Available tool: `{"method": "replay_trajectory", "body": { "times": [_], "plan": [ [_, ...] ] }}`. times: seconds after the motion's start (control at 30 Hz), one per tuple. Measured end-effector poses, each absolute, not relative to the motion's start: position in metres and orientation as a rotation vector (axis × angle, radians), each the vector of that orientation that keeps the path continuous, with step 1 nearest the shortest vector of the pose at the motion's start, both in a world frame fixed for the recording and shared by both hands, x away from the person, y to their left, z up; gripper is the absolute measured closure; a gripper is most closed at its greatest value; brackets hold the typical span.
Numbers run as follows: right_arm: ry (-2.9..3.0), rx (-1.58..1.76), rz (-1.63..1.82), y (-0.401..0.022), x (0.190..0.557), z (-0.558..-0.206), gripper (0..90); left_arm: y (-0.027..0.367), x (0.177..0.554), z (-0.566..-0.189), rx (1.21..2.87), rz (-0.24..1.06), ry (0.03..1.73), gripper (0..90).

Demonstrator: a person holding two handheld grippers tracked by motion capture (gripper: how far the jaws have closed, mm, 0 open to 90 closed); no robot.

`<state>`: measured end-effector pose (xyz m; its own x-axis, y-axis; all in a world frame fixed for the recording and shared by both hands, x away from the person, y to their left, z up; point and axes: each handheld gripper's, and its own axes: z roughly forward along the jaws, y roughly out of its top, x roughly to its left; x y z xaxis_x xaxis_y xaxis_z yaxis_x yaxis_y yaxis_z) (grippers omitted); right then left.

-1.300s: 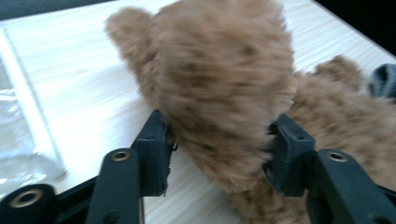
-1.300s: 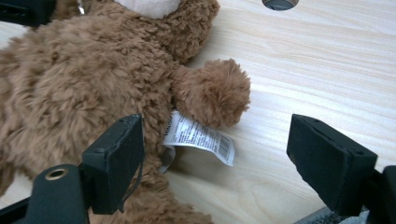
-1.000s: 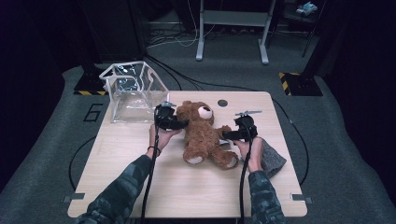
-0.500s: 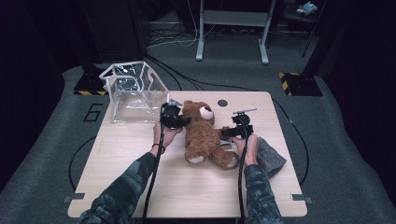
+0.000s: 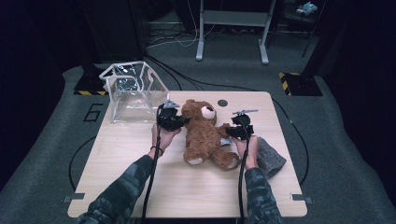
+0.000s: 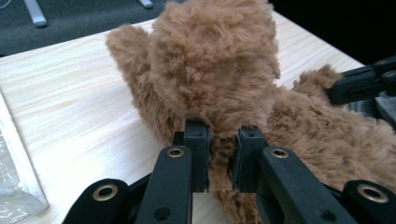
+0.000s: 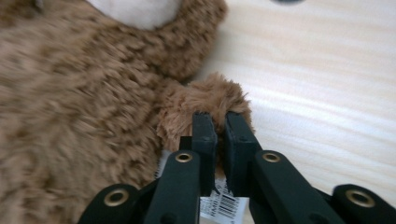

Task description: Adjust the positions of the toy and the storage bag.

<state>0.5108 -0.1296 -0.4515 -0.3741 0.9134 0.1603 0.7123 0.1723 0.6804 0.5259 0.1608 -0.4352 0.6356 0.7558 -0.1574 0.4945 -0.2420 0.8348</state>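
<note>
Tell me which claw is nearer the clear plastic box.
Left. The left claw grips the teddy bear just right of the clear plastic box; the right claw pinches the bear's far side.

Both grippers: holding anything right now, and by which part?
Both hold the teddy bear. The left gripper has just closed on the fur of one arm, below the head; the right gripper has just closed on the tip of the other arm.

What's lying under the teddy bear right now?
Under the teddy bear there is bare table, and a white barcode tag sticks out near its arm. Anything beneath its body is covered.
</note>
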Motion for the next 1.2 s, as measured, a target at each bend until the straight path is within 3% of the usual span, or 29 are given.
{"method": "replay_trajectory", "body": {
  "times": [0.3, 0.53, 0.83, 1.2],
  "plan": [
    [2.091, 1.447, 1.062, -0.132, 0.478, -0.404, 86.0, 0.168, 0.512, -0.422, 1.839, 0.329, 0.953, 79.8],
    [2.1, 1.352, 1.072, -0.122, 0.455, -0.384, 86.0, 0.184, 0.512, -0.429, 1.789, 0.265, 1.023, 79.8],
    [2.126, 1.349, 1.031, -0.109, 0.458, -0.398, 85.9, 0.201, 0.521, -0.454, 1.73, 0.096, 1.183, 78.8],
    [2.204, 1.391, 0.986, -0.093, 0.472, -0.425, 85.9, 0.2, 0.536, -0.48, 1.748, 0.038, 1.291, 77.4]
  ]
}}
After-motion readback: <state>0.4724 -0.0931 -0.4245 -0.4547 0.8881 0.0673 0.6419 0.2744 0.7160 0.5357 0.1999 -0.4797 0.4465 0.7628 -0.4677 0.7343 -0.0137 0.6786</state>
